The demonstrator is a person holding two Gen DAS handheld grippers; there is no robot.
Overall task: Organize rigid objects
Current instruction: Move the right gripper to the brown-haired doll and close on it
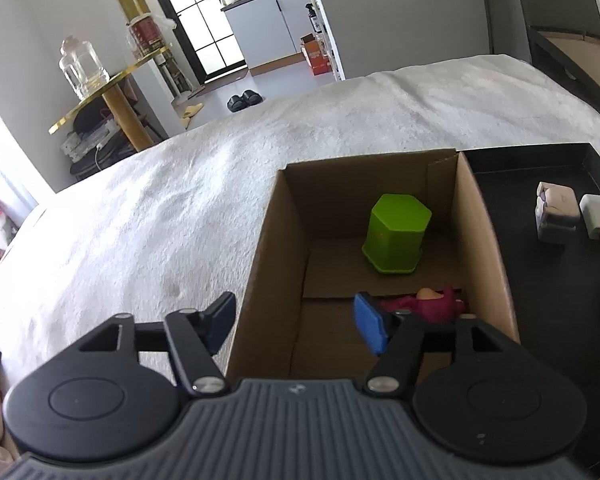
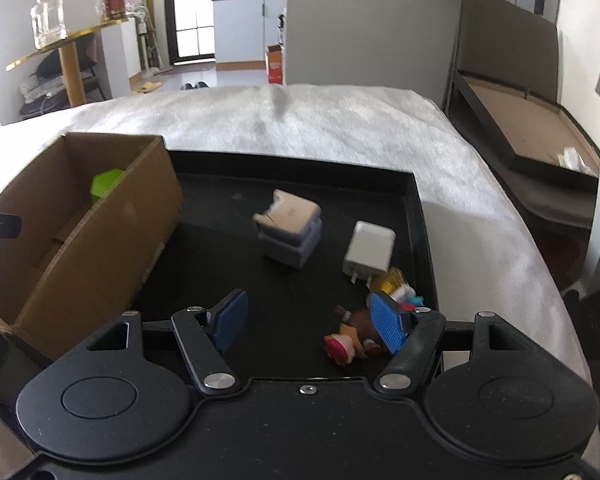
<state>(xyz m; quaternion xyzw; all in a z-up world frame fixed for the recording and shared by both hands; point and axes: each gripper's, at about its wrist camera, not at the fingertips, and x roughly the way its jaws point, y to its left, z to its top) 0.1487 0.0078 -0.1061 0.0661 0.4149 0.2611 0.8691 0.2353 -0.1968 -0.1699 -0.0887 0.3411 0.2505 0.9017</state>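
Rigid objects, mixed lot, split between two containers on a bed with a white fleecy cover. Cardboard box, open-topped, corrugated brown walls, stands touching the left edge of a shallow black tray, apparently so that sorted pieces travel only a short way. Inside the box: a lime-green hexagonal pot, smooth plastic, upside down at 12 o'clock on the box floor; a magenta figurine, lying down at 5 o'clock against the right wall, partly hidden. Left tongs hover over the box's near-left wall, jaws wide apart and empty, one blue ribbed pad outside the wall and one inside. On the tray, judged not yet sorted: a grey-and-beige blocky piece, stepped and matte, near centre; a white wall charger, glossy with metal prongs, at 3 o'clock from it; a small heap of yellow, white and blue bits just beyond, too small to identify; a brown-and-red toy figure on its side at 5 o'clock. Right tongs hang low over the tray's near edge, spread wide and holding nothing, the toy figure just beside the right pad, probably the next pick.
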